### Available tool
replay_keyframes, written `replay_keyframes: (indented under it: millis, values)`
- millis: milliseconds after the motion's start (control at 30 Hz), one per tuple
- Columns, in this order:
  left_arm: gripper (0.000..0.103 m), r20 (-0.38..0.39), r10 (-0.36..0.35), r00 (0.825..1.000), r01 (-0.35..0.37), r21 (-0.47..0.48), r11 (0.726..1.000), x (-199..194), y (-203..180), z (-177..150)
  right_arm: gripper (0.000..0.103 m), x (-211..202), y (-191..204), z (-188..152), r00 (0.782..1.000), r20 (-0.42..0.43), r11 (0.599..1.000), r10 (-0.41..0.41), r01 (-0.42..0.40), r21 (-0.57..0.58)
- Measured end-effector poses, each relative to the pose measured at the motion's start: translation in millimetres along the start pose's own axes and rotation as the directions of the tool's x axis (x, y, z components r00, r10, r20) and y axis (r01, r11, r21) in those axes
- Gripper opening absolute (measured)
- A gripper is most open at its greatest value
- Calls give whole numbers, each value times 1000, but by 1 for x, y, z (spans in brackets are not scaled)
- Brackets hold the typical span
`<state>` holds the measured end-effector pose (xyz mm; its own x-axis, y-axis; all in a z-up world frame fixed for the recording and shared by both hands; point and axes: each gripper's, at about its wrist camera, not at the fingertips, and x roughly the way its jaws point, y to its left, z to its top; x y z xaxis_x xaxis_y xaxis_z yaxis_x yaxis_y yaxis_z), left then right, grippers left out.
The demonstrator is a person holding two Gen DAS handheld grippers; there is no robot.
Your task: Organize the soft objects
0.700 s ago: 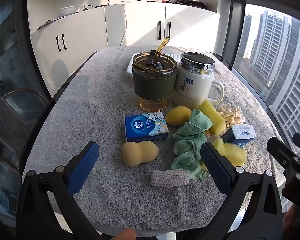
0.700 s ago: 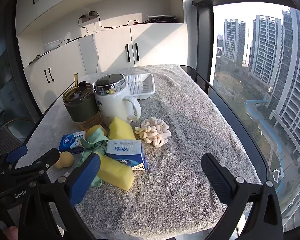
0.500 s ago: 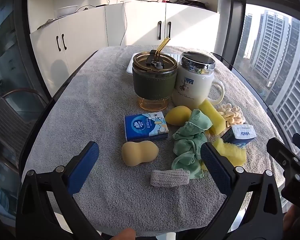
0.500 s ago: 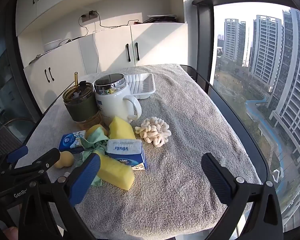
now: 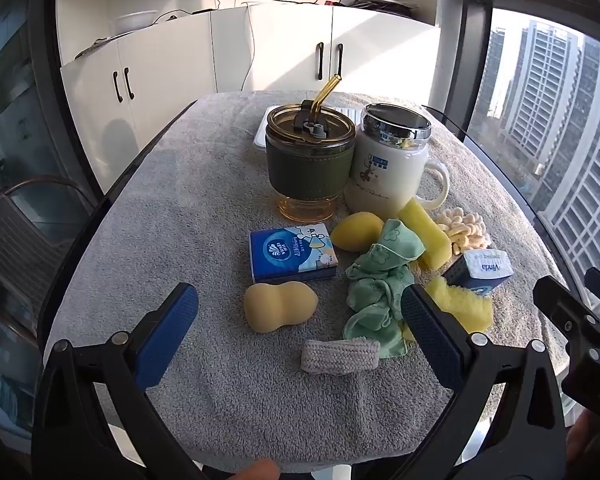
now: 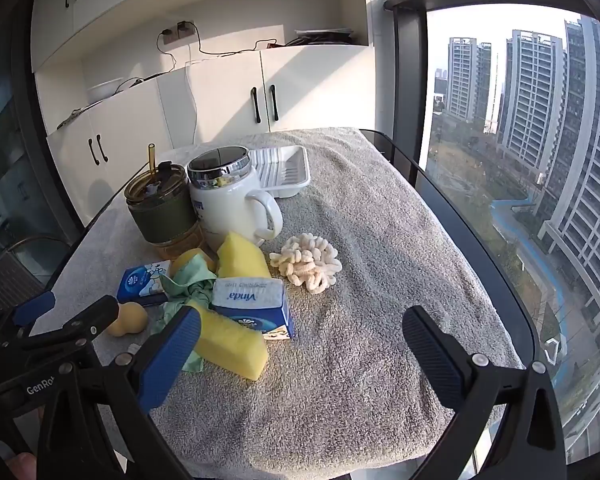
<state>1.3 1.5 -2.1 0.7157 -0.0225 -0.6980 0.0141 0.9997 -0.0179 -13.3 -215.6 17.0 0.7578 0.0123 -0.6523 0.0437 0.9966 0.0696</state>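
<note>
in the left wrist view the left gripper [image 5: 298,316] hangs over the near end of the grey towel [image 5: 172,216], its blue pads spread wide and holding nothing. taking the green cloth [image 5: 380,280] as the landmark: the peanut-shaped sponge [image 5: 280,306] lies just left of it, the flat blue tissue pack [image 5: 290,254] up and to its left, the oval yellow sponge [image 5: 356,230] touching its far edge, the grey knitted roll [image 5: 340,355] just in front of it, and a yellow block sponge [image 5: 424,232] just right of its top. the green tumbler [image 5: 310,164] and white mug [image 5: 392,168] stand behind it.

in the right wrist view the right gripper [image 6: 302,340] is also spread apart and empty. a vinda tissue box [image 6: 254,306] rests beside the green cloth [image 6: 188,284], on top of a long yellow sponge [image 6: 230,344]. the cream chenille piece [image 6: 308,266] lies right of the box, apart from it. a white tray [image 6: 284,170] sits behind the mug.
</note>
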Motion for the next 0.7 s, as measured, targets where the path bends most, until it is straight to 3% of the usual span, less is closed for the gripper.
replay_keyframes:
  millis: [700]
  values:
    - [103,4,4,1000,-4,-3,1000,0,1,0,103,4,-5,1,999,-14,999,-45,45,19]
